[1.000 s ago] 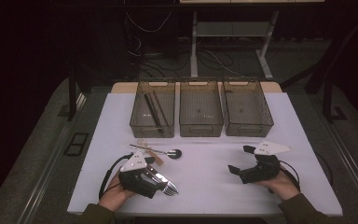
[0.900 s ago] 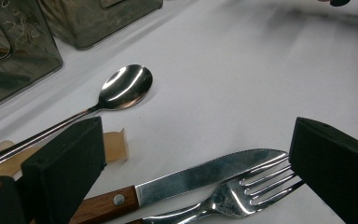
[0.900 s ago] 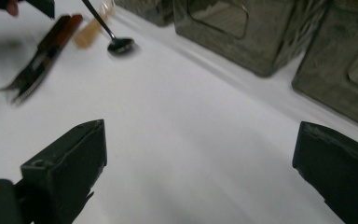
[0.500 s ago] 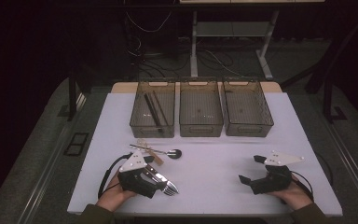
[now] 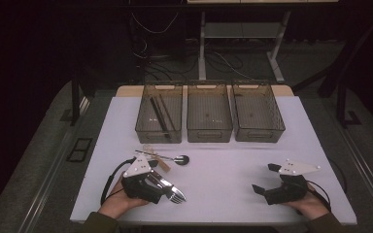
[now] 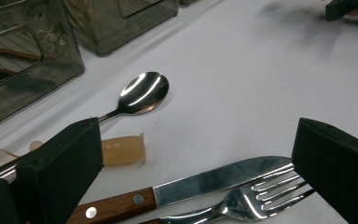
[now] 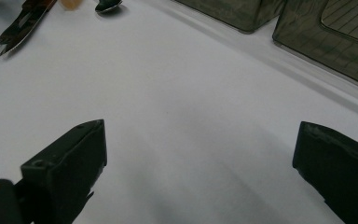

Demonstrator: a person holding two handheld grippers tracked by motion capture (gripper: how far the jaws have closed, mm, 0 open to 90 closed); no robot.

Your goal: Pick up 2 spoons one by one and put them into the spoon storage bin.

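Note:
My left gripper (image 5: 161, 187) rests low on the white table (image 5: 223, 170) at the front left, open. Between its jaws lie a wooden-handled knife (image 6: 214, 179) and a fork (image 6: 251, 200), untouched by either jaw. A shiny spoon (image 6: 142, 91) lies just beyond them, with a small tan piece (image 6: 121, 149) beside its handle. In the high view the fork tines (image 5: 177, 198) stick out to the right of the gripper and the spoon (image 5: 180, 159) lies behind it. My right gripper (image 5: 264, 178) sits at the front right, open, with only bare table between its jaws (image 7: 200, 135).
Three clear grey bins (image 5: 209, 116) stand in a row at the back of the table. The left bin (image 5: 159, 114) holds dark sticks. Thin pale sticks (image 5: 150, 154) lie near the spoon. The near table edge is just behind both hands.
My right gripper has drawn a little to the right and toward the near edge, staying open. The left gripper and the cutlery have not moved.

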